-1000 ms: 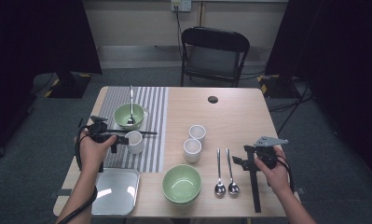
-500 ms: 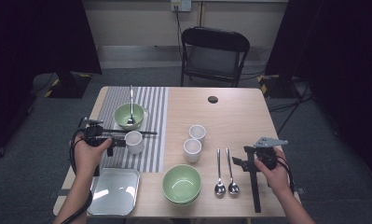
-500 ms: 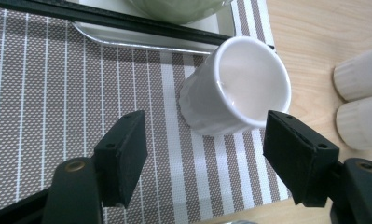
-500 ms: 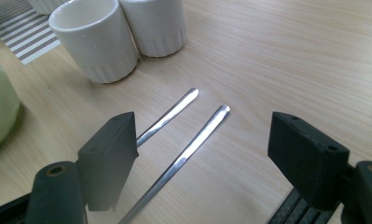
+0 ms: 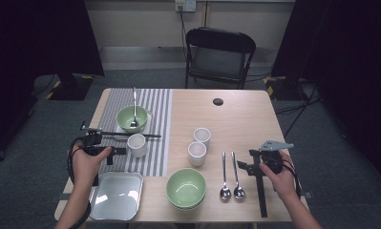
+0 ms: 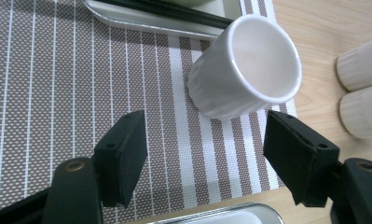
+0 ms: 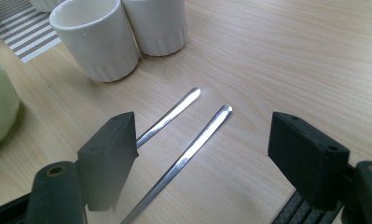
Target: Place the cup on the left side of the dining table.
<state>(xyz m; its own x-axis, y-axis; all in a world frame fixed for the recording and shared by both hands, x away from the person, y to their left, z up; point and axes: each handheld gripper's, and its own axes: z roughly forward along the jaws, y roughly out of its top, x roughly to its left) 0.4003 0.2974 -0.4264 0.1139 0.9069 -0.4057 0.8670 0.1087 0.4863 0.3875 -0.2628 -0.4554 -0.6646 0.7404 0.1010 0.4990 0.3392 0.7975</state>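
Table: wood [image 5: 245, 119], striped mat [image 5: 157, 109] on its left
Cup [image 6: 246, 70]: on the mat, just ahead of the left gripper [image 6: 204, 154]
Jaws: both grippers apart, empty; right gripper [image 7: 202, 154] over the spoons [image 7: 193, 144]
Risk: a jaw clipping the rim could tip the cup
Count: three cups, two bowls, three spoons, two trays

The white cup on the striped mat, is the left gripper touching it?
Apart. In the left gripper view the white cup stands ahead of the open left gripper, with striped mat showing between cup and both pads.
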